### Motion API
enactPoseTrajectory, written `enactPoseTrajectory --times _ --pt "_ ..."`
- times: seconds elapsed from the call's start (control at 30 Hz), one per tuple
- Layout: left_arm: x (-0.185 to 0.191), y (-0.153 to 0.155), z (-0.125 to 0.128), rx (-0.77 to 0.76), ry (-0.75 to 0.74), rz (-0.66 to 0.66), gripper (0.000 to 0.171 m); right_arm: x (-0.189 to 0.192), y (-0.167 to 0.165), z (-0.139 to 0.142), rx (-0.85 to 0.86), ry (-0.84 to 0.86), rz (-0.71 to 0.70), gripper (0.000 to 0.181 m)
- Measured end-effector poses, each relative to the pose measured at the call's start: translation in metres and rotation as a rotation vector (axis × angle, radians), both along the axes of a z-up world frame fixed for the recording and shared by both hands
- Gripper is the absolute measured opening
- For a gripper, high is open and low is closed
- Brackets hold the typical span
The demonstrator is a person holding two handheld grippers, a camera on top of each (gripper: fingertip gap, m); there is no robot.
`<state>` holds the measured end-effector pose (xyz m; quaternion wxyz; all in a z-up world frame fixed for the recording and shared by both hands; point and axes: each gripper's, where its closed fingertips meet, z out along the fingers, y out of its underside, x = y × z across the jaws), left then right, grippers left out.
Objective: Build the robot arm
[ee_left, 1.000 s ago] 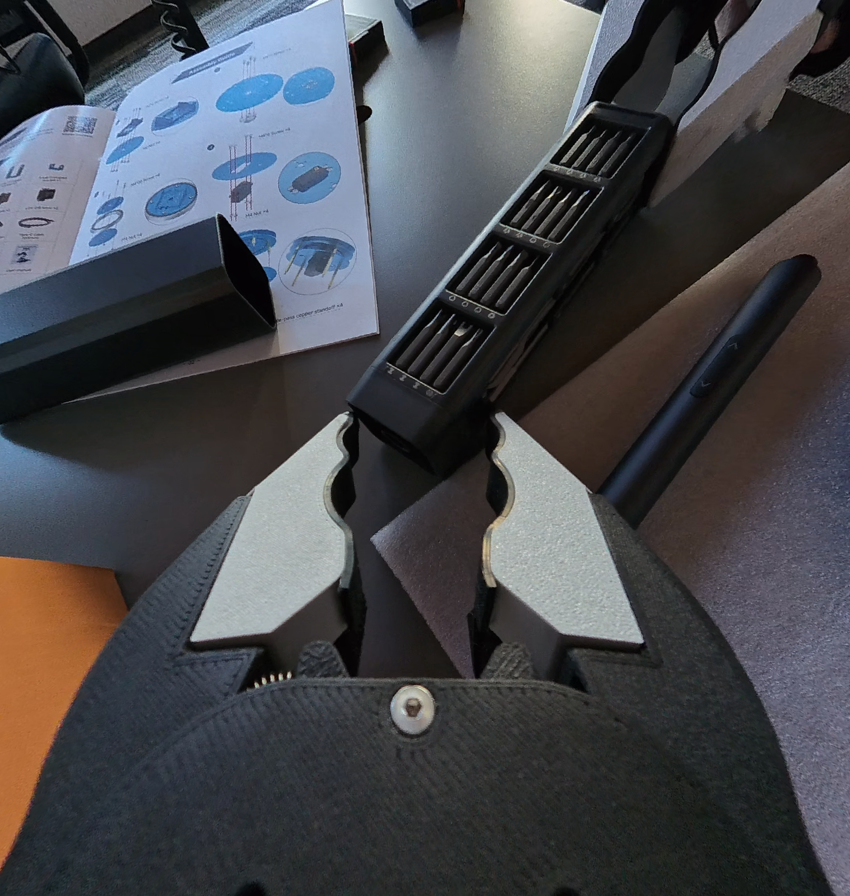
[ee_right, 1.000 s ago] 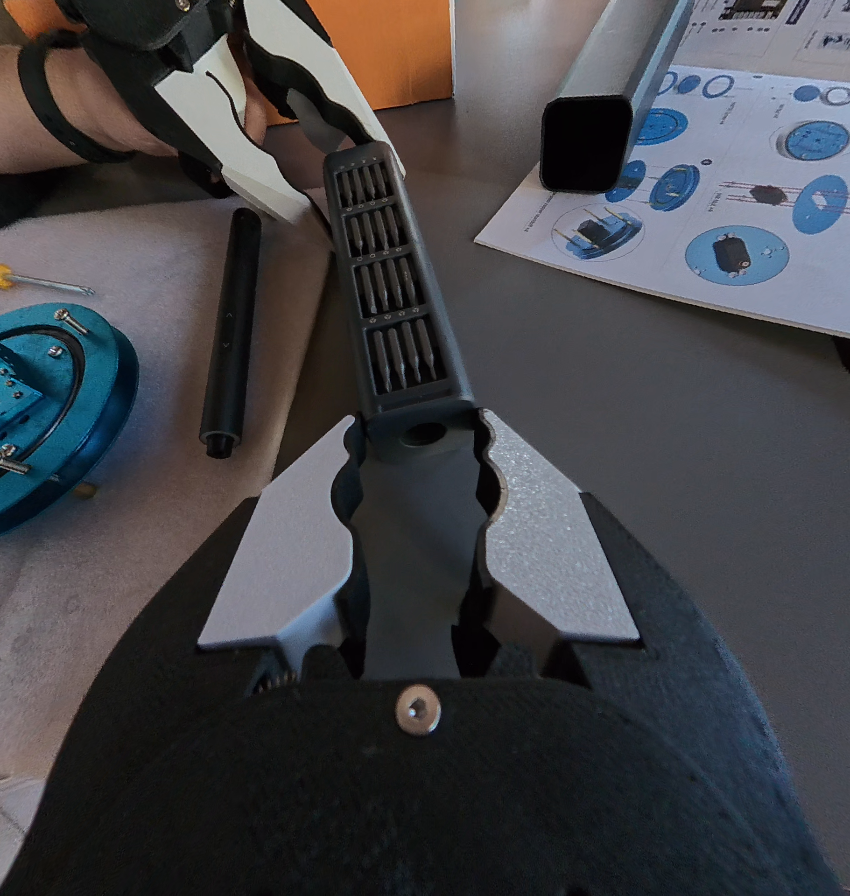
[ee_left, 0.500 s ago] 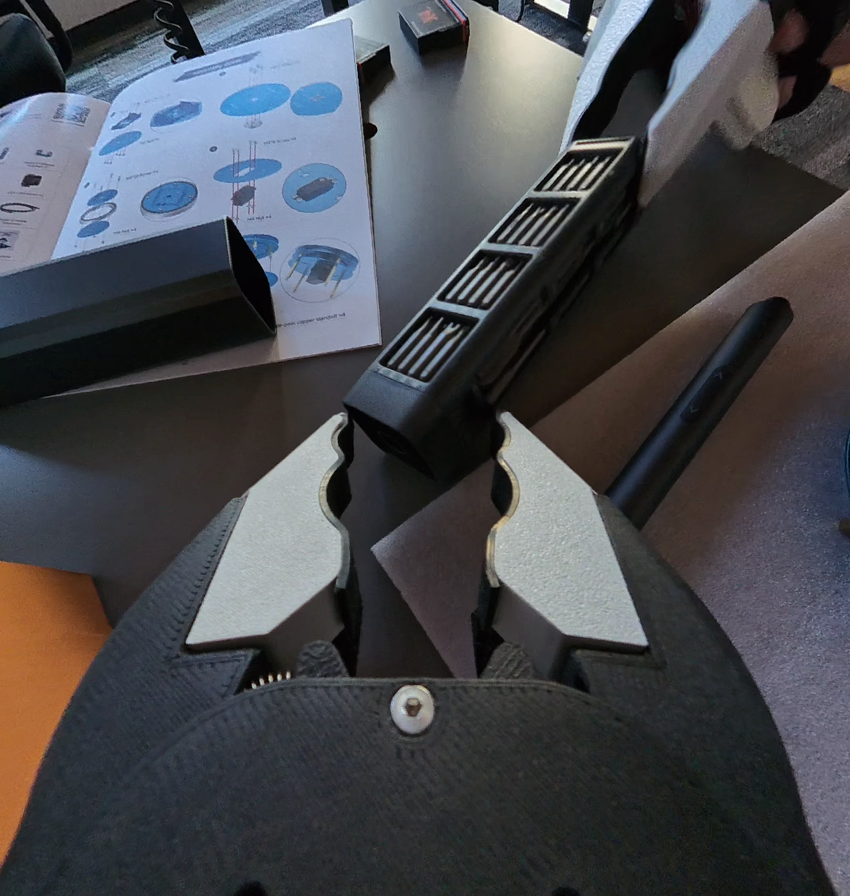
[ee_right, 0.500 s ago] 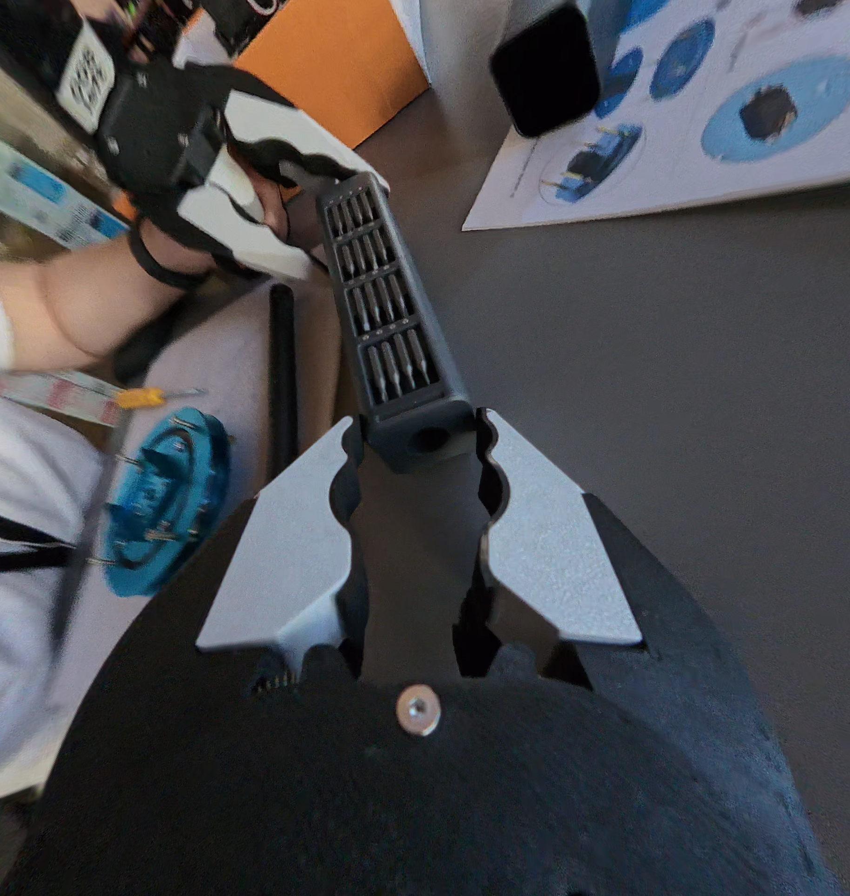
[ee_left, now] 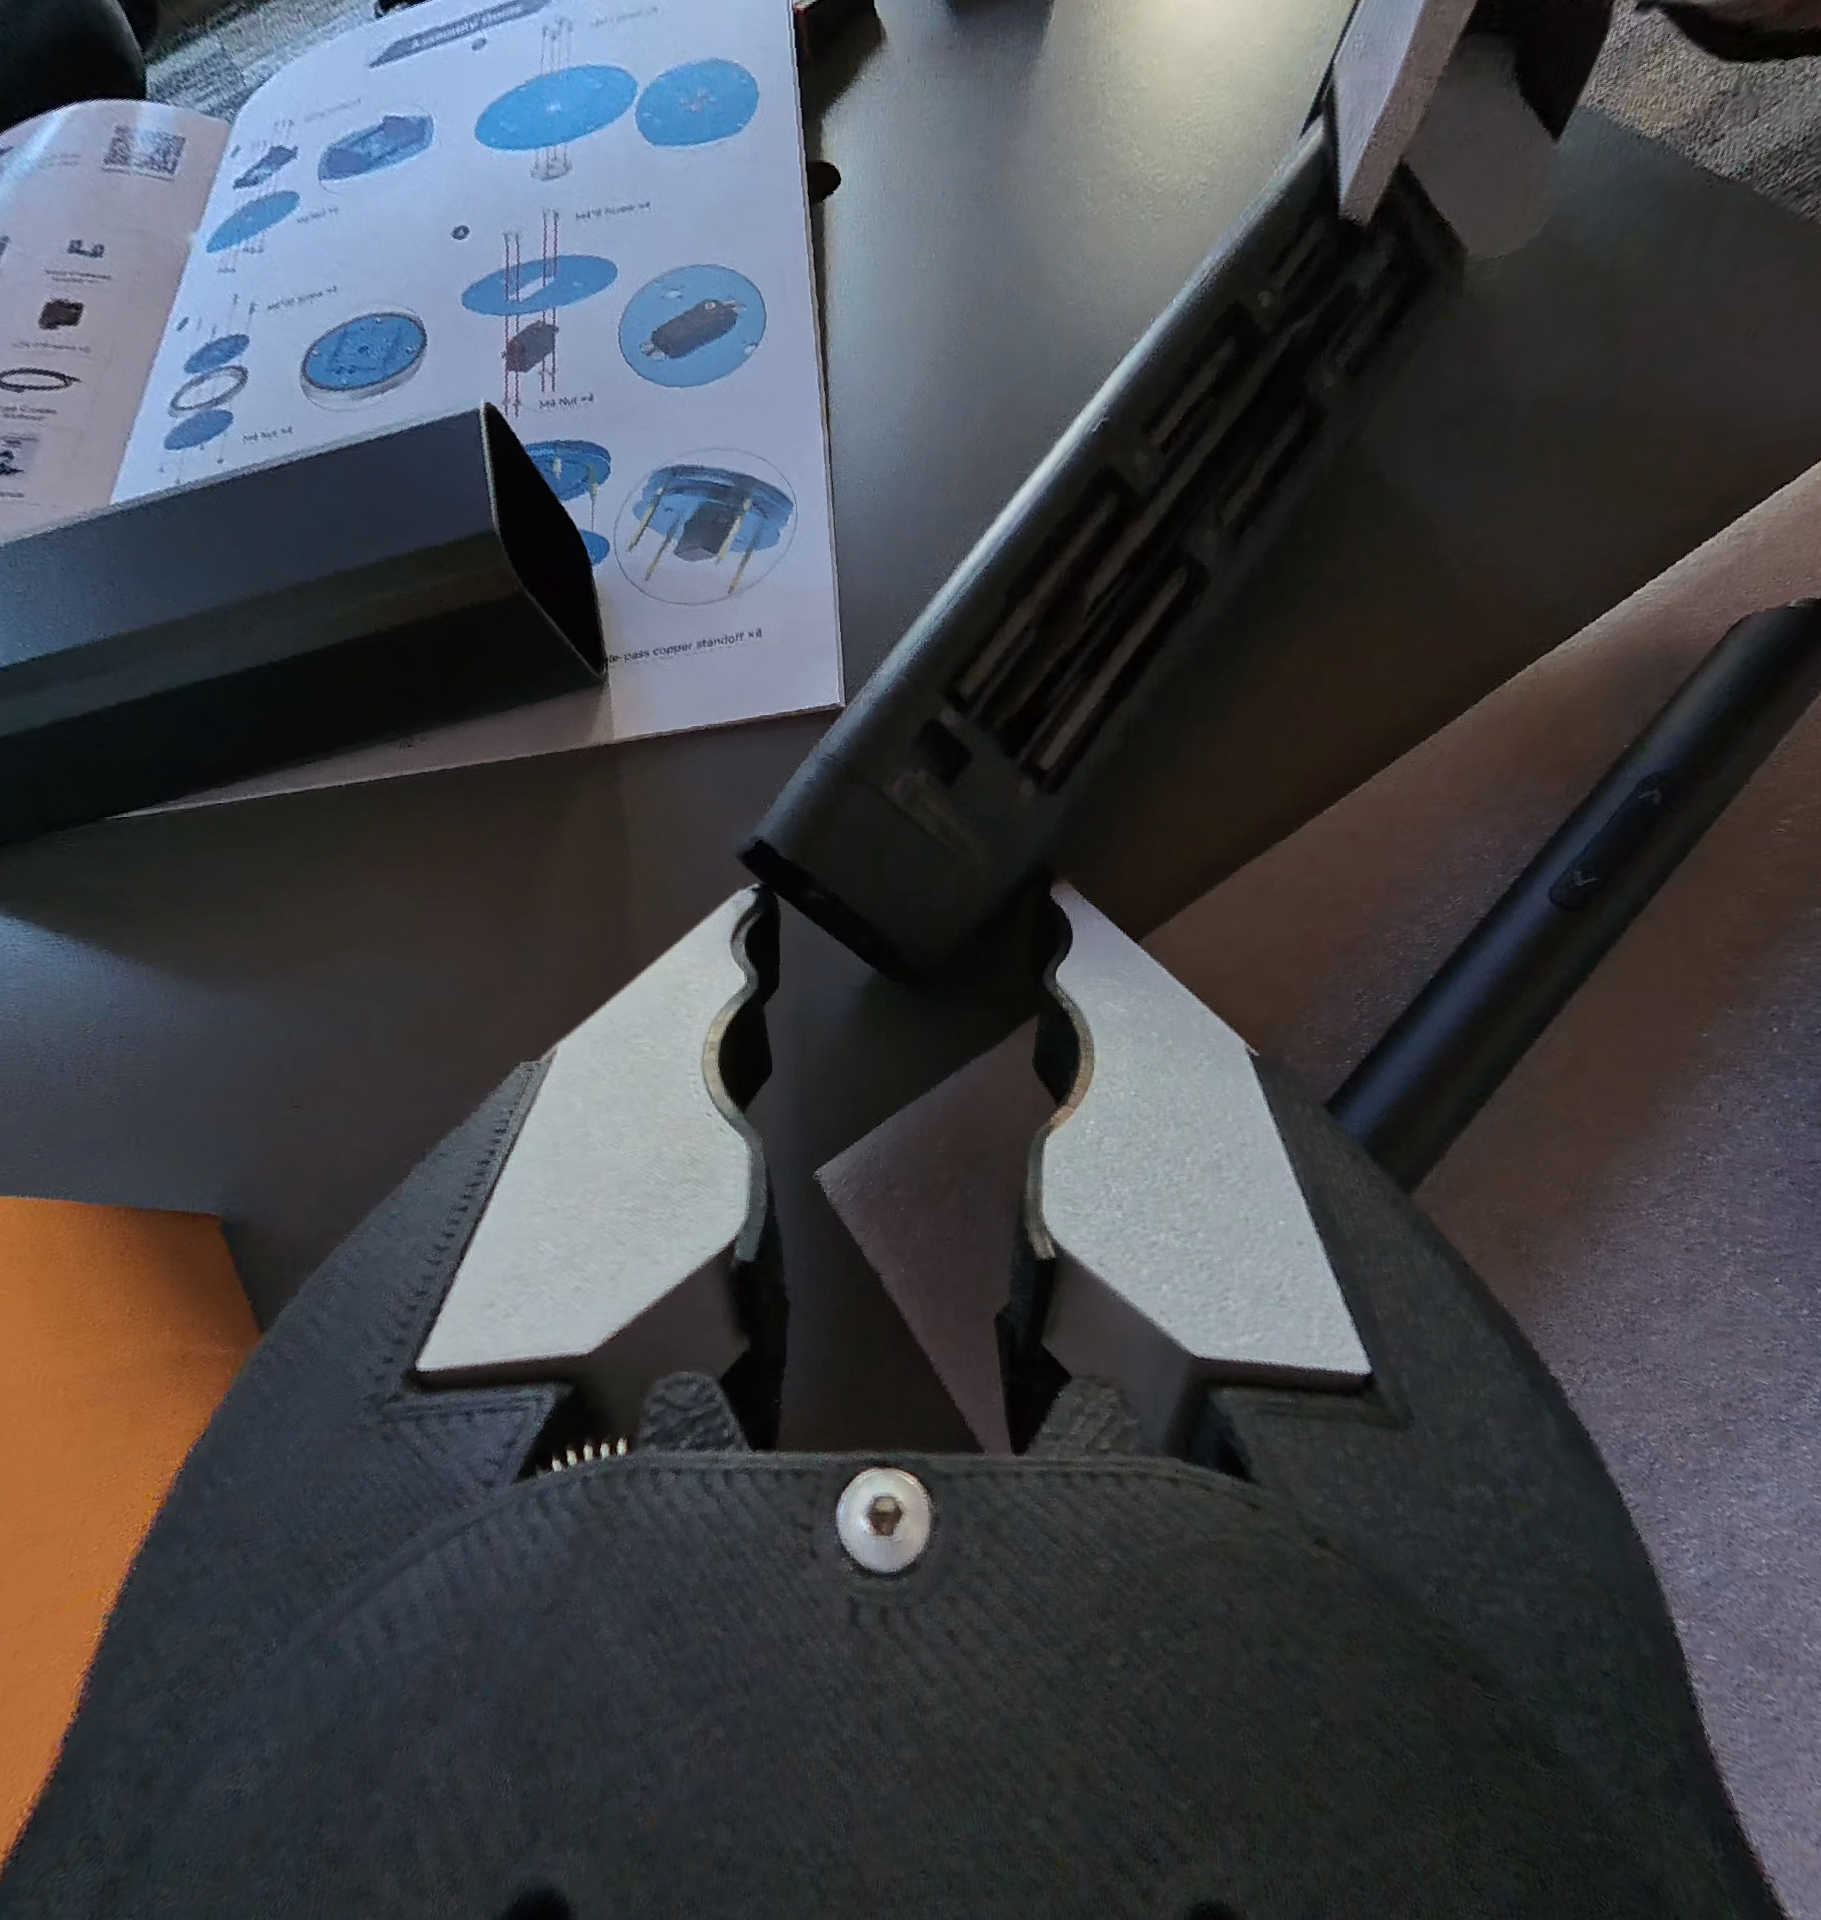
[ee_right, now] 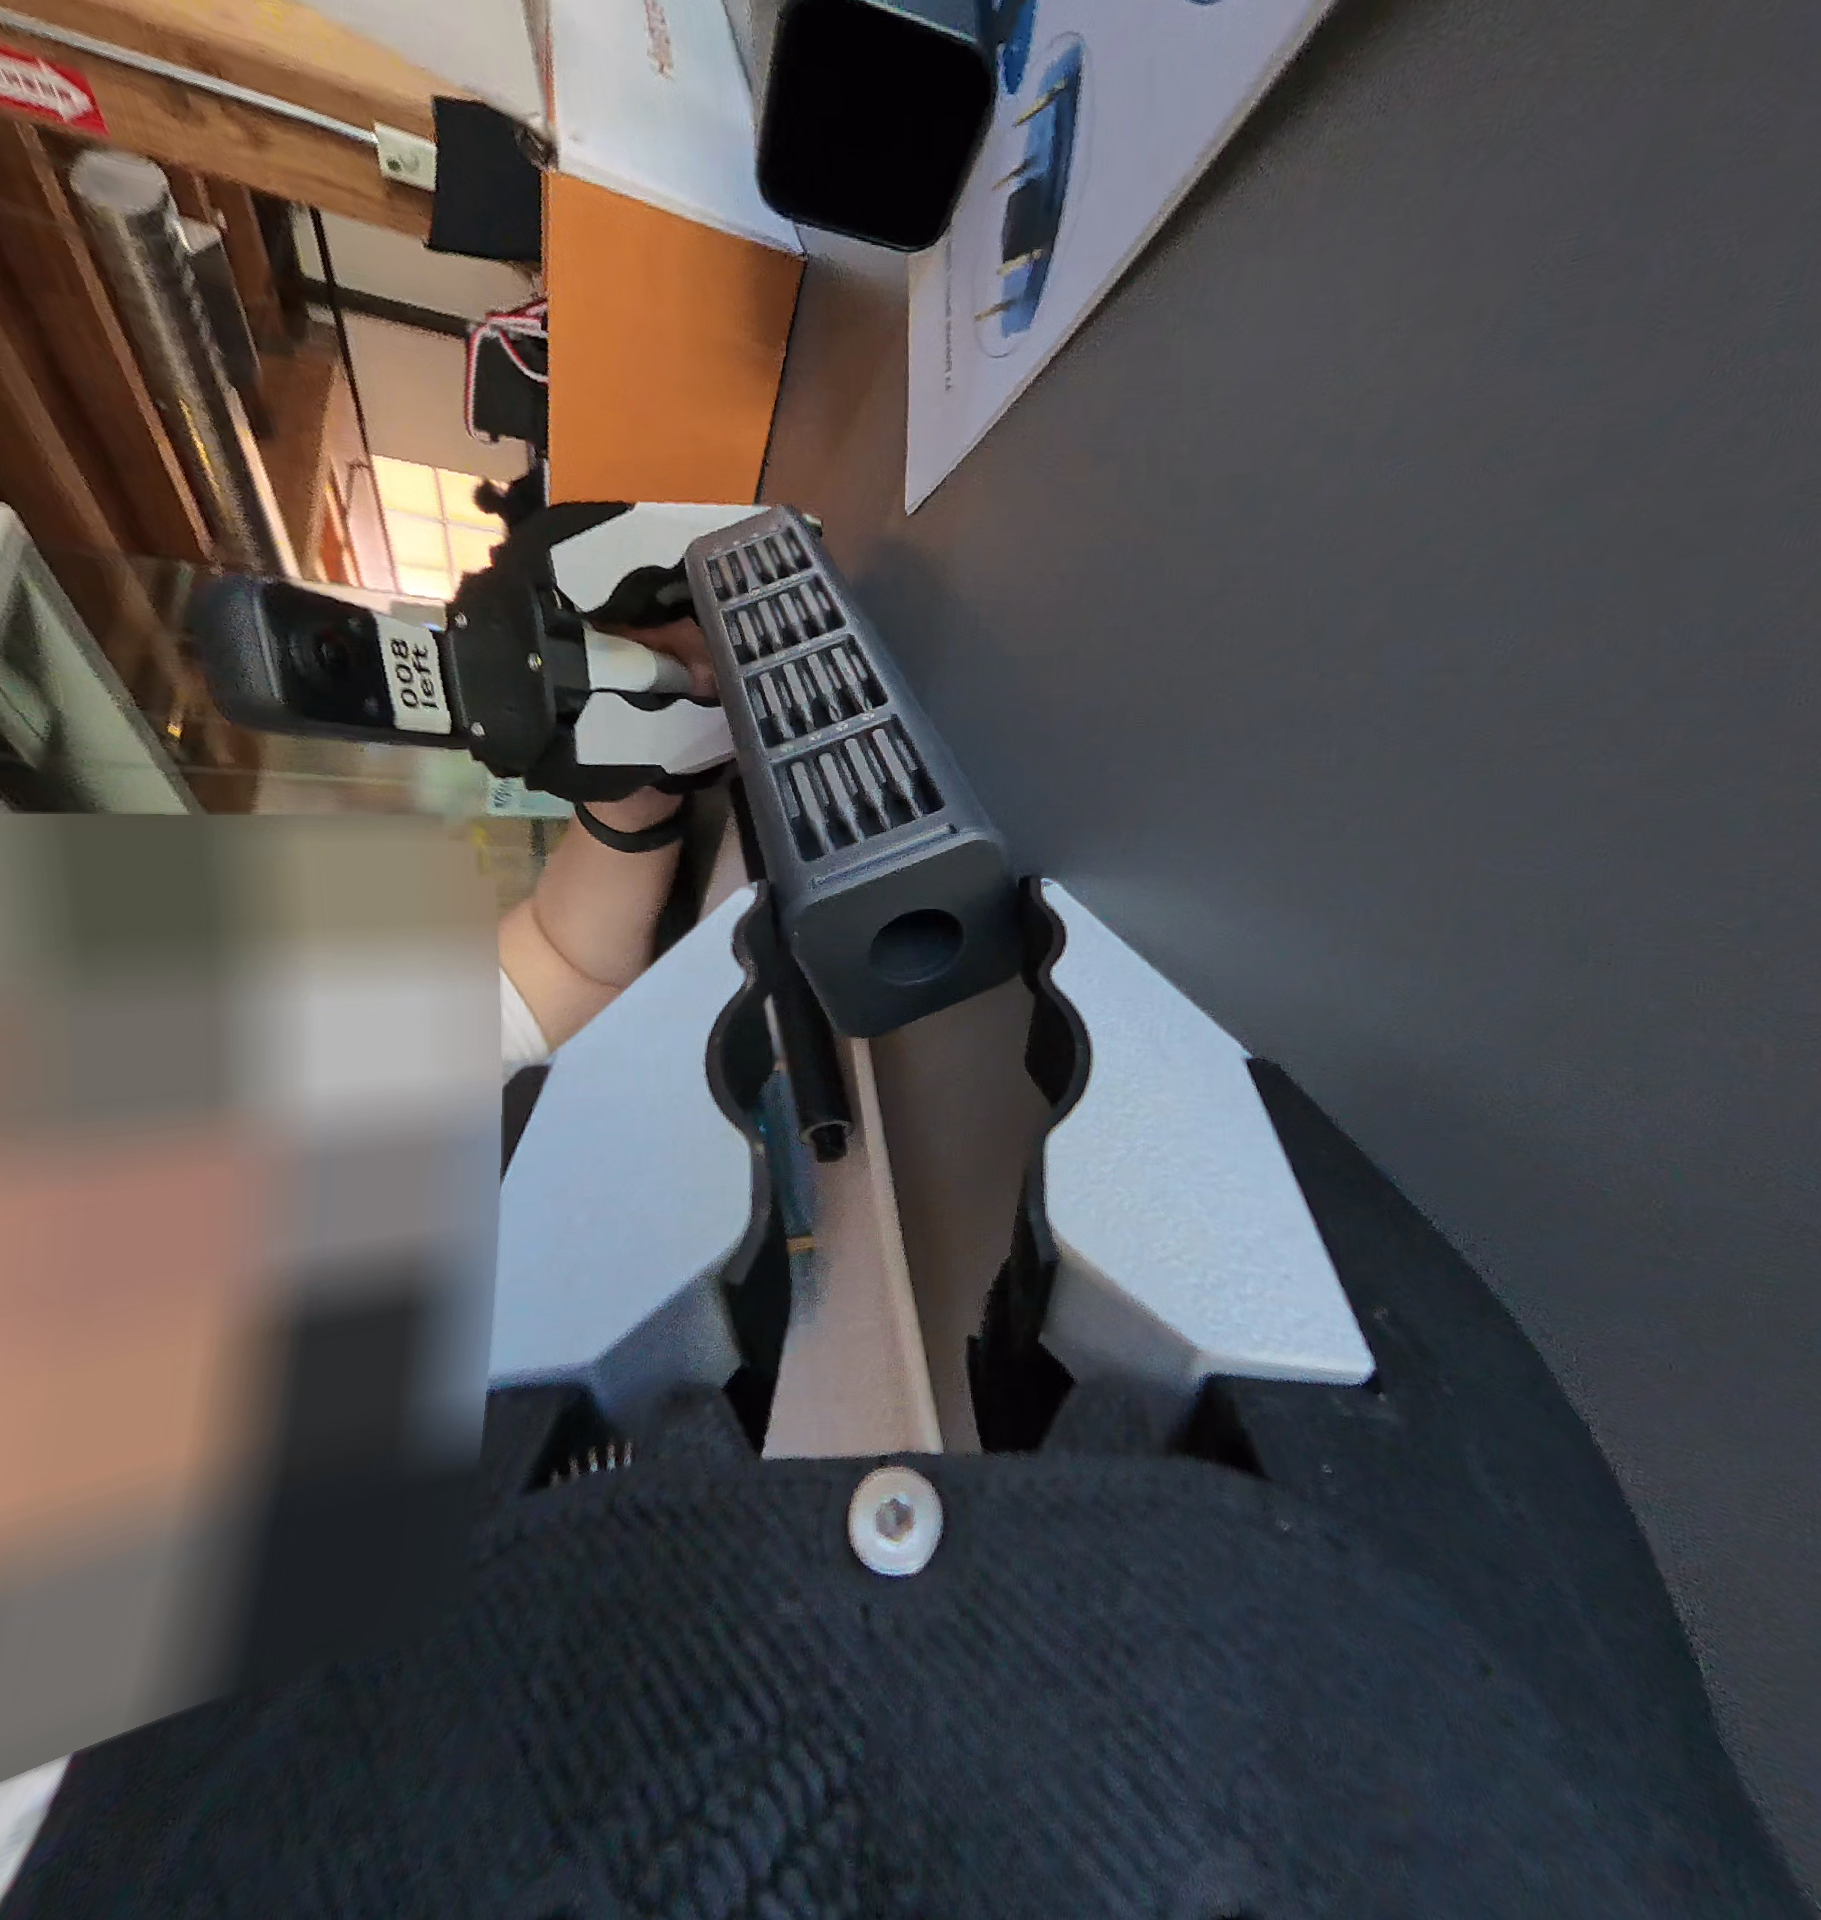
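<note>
You held the bit case [ee_left: 1041, 665] at both ends; your left gripper [ee_left: 906, 914] pinched its near end, your right gripper [ee_right: 890, 914] pinched the far end; it hung tilted above the dark table [ee_left: 989, 208], beside the black driver pen [ee_left: 1612, 862]; squeezing evenly would have kept it level.

bit holder [ee_left: 1082, 582] between both grippers, hollow sleeve [ee_left: 262, 613] on booklet [ee_left: 532, 260] to its left, driver pen [ee_left: 1602, 873] on mat [ee_left: 1612, 1299] right

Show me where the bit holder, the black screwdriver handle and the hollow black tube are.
bit holder [ee_right: 823, 727], right wrist view, slotted face.
black screwdriver handle [ee_left: 1612, 883], left wrist view, mid-shaft.
hollow black tube [ee_left: 262, 592], left wrist view, side wall.
</note>
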<state>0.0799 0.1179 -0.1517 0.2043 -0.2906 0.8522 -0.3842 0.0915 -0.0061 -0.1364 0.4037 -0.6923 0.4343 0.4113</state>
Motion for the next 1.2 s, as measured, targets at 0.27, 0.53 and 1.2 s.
enactPoseTrajectory --times 0.27,0.53,1.2 --pt "-0.011 -0.002 0.001 0.049 -0.023 -0.026 0.035 -0.009 -0.004 0.0 -0.034 0.161 0.034 0.045" --pt "-0.011 -0.005 0.002 0.05 -0.041 -0.033 0.034 0.004 -0.005 -0.003 -0.122 -0.071 0.029 0.045" --pt "-0.007 -0.012 0.003 0.023 -0.039 -0.046 0.033 -0.002 -0.014 0.001 -0.214 -0.181 0.234 0.063"
